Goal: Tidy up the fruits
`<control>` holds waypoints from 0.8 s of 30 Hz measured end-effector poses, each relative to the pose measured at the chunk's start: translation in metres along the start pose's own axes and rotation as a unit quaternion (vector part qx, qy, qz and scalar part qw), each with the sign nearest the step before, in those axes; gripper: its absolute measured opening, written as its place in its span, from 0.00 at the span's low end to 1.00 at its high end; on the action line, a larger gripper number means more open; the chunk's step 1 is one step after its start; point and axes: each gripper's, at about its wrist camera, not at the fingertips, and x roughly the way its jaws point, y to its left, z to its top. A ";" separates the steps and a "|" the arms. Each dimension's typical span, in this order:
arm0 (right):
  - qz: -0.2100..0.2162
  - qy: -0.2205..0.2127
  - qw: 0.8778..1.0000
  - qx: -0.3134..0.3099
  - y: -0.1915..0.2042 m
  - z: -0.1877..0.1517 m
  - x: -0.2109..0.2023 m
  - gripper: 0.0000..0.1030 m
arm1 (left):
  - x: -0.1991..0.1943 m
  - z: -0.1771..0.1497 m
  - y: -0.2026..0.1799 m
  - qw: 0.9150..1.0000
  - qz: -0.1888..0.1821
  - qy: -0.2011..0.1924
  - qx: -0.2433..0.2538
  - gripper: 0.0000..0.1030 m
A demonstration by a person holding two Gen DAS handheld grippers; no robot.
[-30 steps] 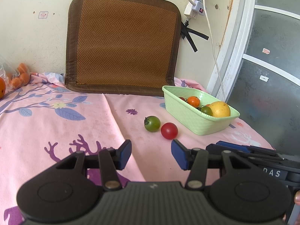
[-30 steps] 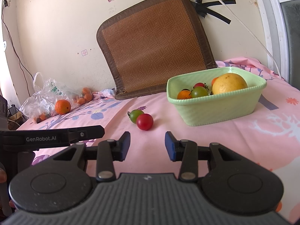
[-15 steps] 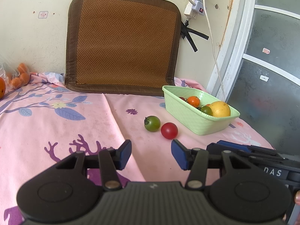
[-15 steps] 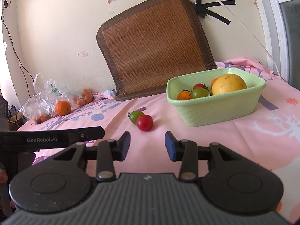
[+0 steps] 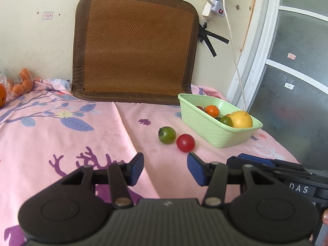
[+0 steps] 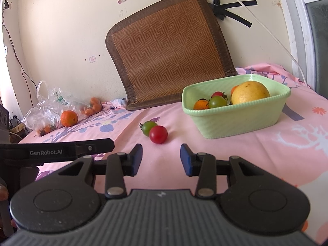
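- red tomato (image 6: 158,134): glossy, smooth skin;
- green basket (image 6: 235,121): matt plastic, ribbed rim;
- bedsheet (image 5: 61,139): printed pink cloth, soft matt;
- mat (image 5: 135,47) on far wall: woven, rough, cloth-bound edge;
- bag (image 6: 47,104), far left: crinkled clear plastic

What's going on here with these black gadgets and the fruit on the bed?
A person is sorting fruit with a hand-held gripper in each hand. Both the left hand-held gripper and the right hand-held gripper are open and empty, pointed at a red tomato and a green tomato lying on the pink sheet. The green basket already holds several fruits.
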 end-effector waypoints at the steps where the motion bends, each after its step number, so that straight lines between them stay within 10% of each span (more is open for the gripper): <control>1: 0.000 0.000 1.000 0.000 0.000 0.000 0.000 0.43 | 0.000 0.000 0.000 1.000 0.000 0.000 0.000 0.46; 24: -0.011 0.019 0.999 -0.023 0.004 0.000 0.008 0.42 | 0.008 0.009 0.017 0.998 -0.036 0.024 -0.044 0.46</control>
